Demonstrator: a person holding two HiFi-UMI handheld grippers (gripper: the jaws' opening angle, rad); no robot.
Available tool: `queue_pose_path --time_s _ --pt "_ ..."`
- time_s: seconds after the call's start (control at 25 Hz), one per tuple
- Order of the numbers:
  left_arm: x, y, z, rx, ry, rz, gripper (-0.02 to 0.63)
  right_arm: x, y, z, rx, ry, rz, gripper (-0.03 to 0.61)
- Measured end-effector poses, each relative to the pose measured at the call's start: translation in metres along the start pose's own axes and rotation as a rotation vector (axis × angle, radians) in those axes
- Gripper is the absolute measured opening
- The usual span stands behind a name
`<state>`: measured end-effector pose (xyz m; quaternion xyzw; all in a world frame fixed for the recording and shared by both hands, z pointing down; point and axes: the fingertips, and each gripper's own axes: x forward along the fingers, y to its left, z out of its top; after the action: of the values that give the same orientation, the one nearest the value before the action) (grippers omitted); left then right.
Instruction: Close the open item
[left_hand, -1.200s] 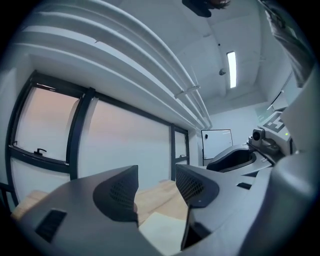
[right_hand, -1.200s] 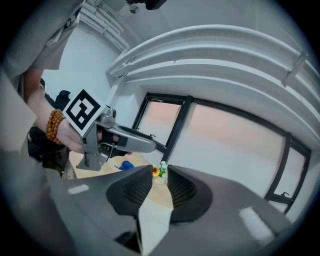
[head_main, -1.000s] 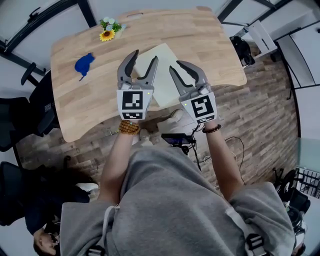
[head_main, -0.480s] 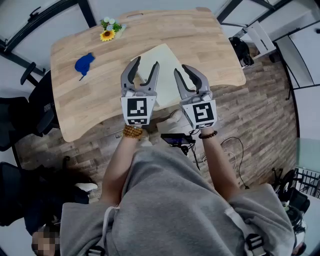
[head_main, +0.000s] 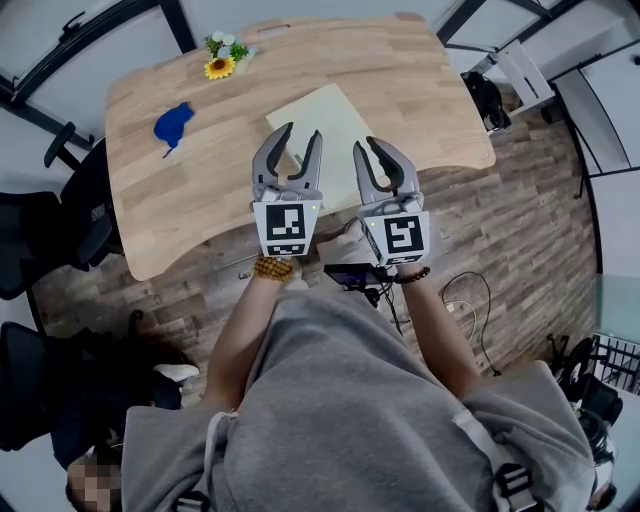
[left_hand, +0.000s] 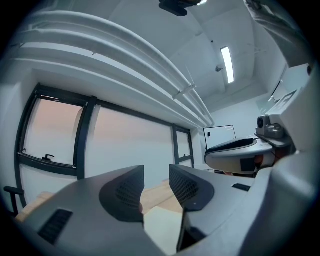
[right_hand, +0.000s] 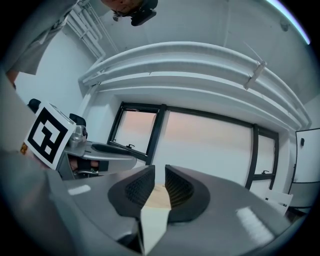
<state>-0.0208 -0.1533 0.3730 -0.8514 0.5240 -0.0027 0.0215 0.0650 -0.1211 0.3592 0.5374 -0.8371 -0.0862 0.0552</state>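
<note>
Left gripper (head_main: 300, 135): jaws part open, closing, nothing between them. Right gripper (head_main: 367, 150): narrower gap, closing, likewise empty. Both are held above the cream flat item (head_main: 325, 115), possibly a folder, at frame centre on the desk (head_main: 430, 90). Blue object (head_main: 172, 124) lies upper left.

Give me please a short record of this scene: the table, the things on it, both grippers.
table: wooden table
on table: cream flat item, blue object, sunflower decoration
left gripper: in the air, jaws closing, nothing between them
right gripper: in the air, jaws closing, nothing between them
contact with cream flat item: none
</note>
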Motion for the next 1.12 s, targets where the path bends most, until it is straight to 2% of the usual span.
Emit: queue_pose_path --time_s 0.2,0.28,0.68,1.12 --pt "-0.004 -0.005 -0.008 -0.013 0.010 -0.001 0.125 -0.004 0.009 -0.005 -0.010 0.008 0.007 0.071" --pt "-0.006 -0.007 -0.012 -0.012 0.016 0.000 0.110 -0.006 0.010 -0.004 -0.009 0.000 0.005 0.041" --pt "-0.014 -0.007 -0.028 0.001 0.027 0.014 0.024 -0.011 0.018 -0.026 0.002 0.030 0.000 0.014" --pt "-0.018 -0.019 -0.062 -0.008 0.089 -0.028 0.009 -0.016 0.024 -0.059 0.021 0.101 0.012 0.011"
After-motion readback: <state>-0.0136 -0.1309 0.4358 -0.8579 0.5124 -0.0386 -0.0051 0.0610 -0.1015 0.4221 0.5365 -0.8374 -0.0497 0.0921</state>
